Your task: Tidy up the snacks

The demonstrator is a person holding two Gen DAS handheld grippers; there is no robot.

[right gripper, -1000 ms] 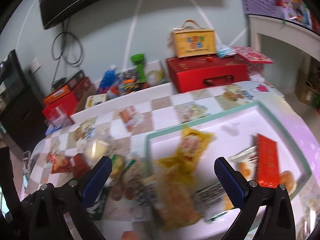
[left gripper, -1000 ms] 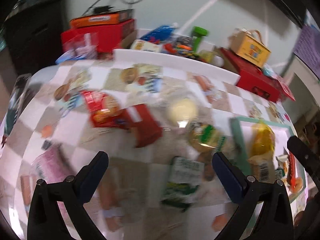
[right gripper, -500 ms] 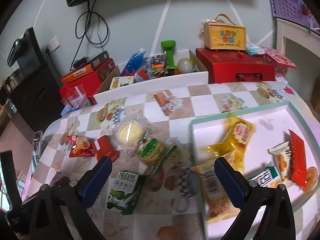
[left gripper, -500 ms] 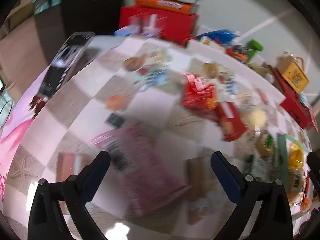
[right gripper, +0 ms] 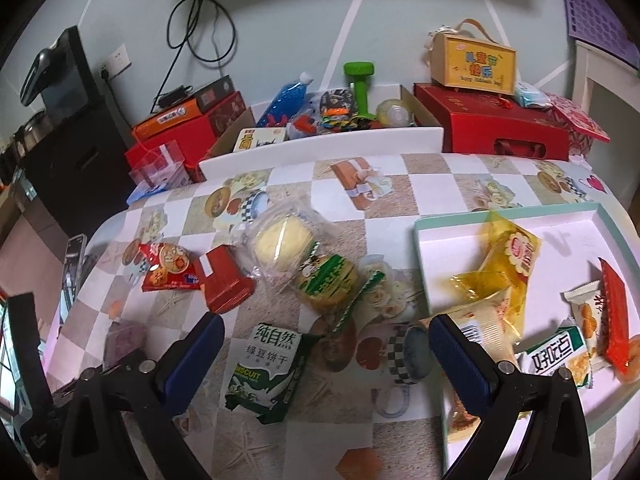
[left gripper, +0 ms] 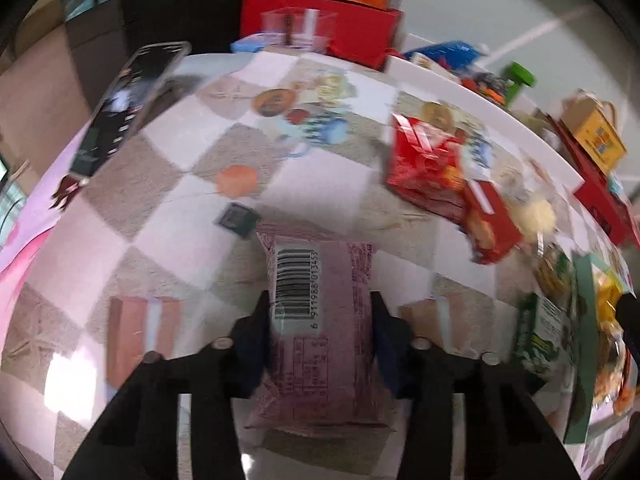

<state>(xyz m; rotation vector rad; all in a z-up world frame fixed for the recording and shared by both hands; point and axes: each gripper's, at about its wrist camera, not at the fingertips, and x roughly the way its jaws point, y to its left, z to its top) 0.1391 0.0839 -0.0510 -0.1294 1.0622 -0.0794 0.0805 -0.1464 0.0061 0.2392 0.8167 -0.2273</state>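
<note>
Our left gripper (left gripper: pixel 318 334) is closing on the pink snack packet (left gripper: pixel 320 320) at the table's near left, presumably bound for the teal-rimmed tray (right gripper: pixel 424 276) on the right; our right gripper (right gripper: pixel 326 344) hangs wide open, empty.

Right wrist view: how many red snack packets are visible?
3. The biscuit-picture packet lies on the tablecloth at left; the plain red packet beside it; the third red packet in the tray, near its right side. More may hide under others.
</note>
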